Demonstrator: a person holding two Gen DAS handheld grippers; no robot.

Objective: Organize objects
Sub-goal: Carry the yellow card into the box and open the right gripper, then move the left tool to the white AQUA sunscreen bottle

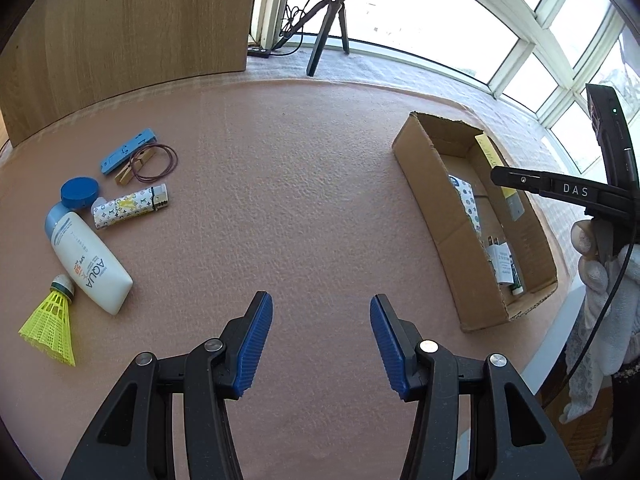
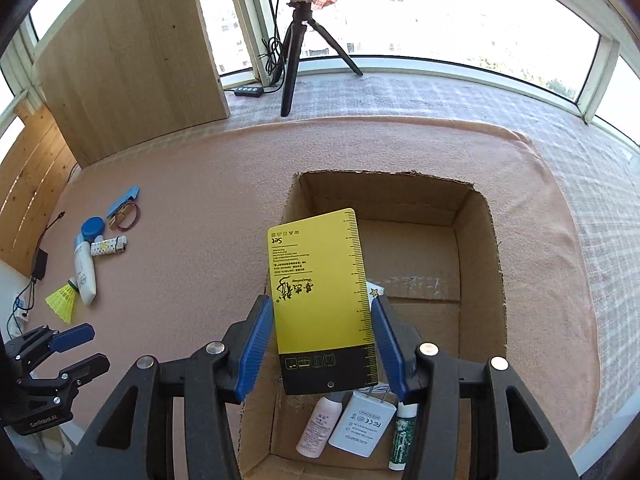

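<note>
A pink textured mat (image 2: pixel 200 264) covers a sill-side surface beneath bright windows, with a wooden panel (image 2: pixel 132 60) and a tripod (image 2: pixel 296 40) at the back. The right gripper (image 2: pixel 322 344) hangs over the open cardboard box (image 2: pixel 494 264), its blue pads on either edge of a yellow ruler card (image 2: pixel 320 288); the pads appear to pinch the card, though contact on the right edge is hard to confirm. Below lie a white charger (image 2: pixel 362 424), a pink bottle (image 2: pixel 316 428) and a green tube (image 2: pixel 402 436). The left gripper (image 1: pixel 321 344) is spread wide and empty over bare mat. Still outside the box, at far left: sunscreen bottle (image 1: pixel 94 264), shuttlecock (image 1: pixel 50 326), lighter (image 1: pixel 130 208), blue cap (image 1: pixel 79 193).

Probable step: depositing the card. It is best lowered flat and close to the box floor, clear of the near wall, before the pads part, so it does not catch the rim or tip onto the charger.
</note>
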